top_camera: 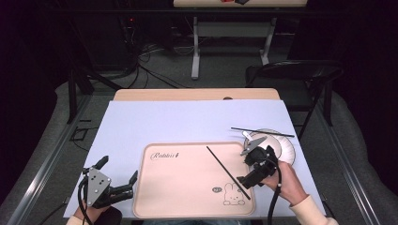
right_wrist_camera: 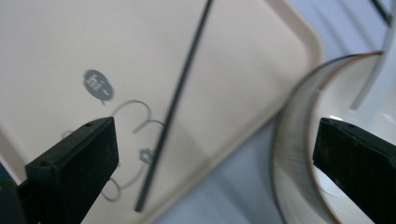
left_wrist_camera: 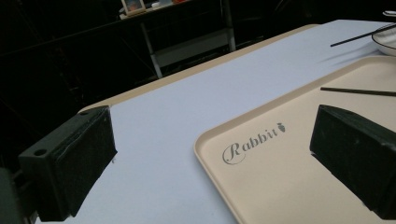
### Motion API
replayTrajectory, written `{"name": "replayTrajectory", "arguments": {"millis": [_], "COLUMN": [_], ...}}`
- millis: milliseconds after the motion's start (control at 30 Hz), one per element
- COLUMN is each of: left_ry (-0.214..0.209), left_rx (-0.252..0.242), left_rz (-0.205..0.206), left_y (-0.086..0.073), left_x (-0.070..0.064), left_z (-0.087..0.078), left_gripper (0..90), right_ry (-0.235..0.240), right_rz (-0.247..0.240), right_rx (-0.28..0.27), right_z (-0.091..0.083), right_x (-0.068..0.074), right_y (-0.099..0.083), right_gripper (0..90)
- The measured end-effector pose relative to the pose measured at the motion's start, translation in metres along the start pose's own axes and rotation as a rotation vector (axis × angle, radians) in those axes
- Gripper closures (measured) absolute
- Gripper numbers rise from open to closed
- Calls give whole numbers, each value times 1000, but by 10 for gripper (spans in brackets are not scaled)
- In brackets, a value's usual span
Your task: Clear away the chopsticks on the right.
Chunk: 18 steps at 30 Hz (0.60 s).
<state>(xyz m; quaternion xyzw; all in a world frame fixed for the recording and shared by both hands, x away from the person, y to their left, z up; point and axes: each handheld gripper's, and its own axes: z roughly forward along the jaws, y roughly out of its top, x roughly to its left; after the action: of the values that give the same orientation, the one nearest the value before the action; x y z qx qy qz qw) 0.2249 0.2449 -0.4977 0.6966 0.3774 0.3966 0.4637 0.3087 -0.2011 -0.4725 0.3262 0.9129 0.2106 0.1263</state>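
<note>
**Right tool spread above the tray edge, one chopstick on the tray**

I see my right tool [top_camera: 249, 169] over the right border of the beige tray [top_camera: 187, 187], between the tray and the white plate [top_camera: 285, 149]. Its jaws are wide apart and hold nothing. In the right gripper view, one jaw stands above the rabbit drawing on the tray and the other jaw above the plate [right_wrist_camera: 299, 154].

A black chopstick [top_camera: 227, 172] lies flat on the tray, going diagonal from the middle toward the rabbit drawing. In the right gripper view this chopstick [right_wrist_camera: 175, 105] is between the two jaws, closer to the left one, and not touched by them. A second chopstick [top_camera: 262, 132] rests across the far rim of the plate, with one end reaching out over the blue mat [top_camera: 187, 122]. Something white lies in the plate, but I cannot tell what it is.

My left tool [top_camera: 116, 179] is at the near left corner of the bench, just beside the left border of the tray. Its jaws are also spread and empty. In the left gripper view, one jaw is above the mat and the other above the tray [left_wrist_camera: 289, 177], near the word "Rabbit"
</note>
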Motion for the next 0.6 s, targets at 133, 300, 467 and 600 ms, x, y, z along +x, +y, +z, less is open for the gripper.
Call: {"name": "replayTrajectory", "arguments": {"millis": [133, 300, 467, 600], "left_ry": [2, 2, 2, 1], "left_rx": [-2, 1, -1, 2], "left_rz": [-5, -3, -5, -4], "left_y": [0, 0, 0, 0], "left_x": [0, 0, 0, 0], "left_z": [0, 0, 0, 0], "left_gripper": [0, 0, 0, 0], "right_ry": [-80, -74, -58, -55], "right_rz": [-68, -81, -106, -98], "right_rx": [-37, -33, -9, 10], "right_z": [-40, -47, -46, -41], "right_x": [-59, -87, -117, -139], "right_y": [-6, -4, 2, 7], "right_gripper": [0, 0, 0, 0]}}
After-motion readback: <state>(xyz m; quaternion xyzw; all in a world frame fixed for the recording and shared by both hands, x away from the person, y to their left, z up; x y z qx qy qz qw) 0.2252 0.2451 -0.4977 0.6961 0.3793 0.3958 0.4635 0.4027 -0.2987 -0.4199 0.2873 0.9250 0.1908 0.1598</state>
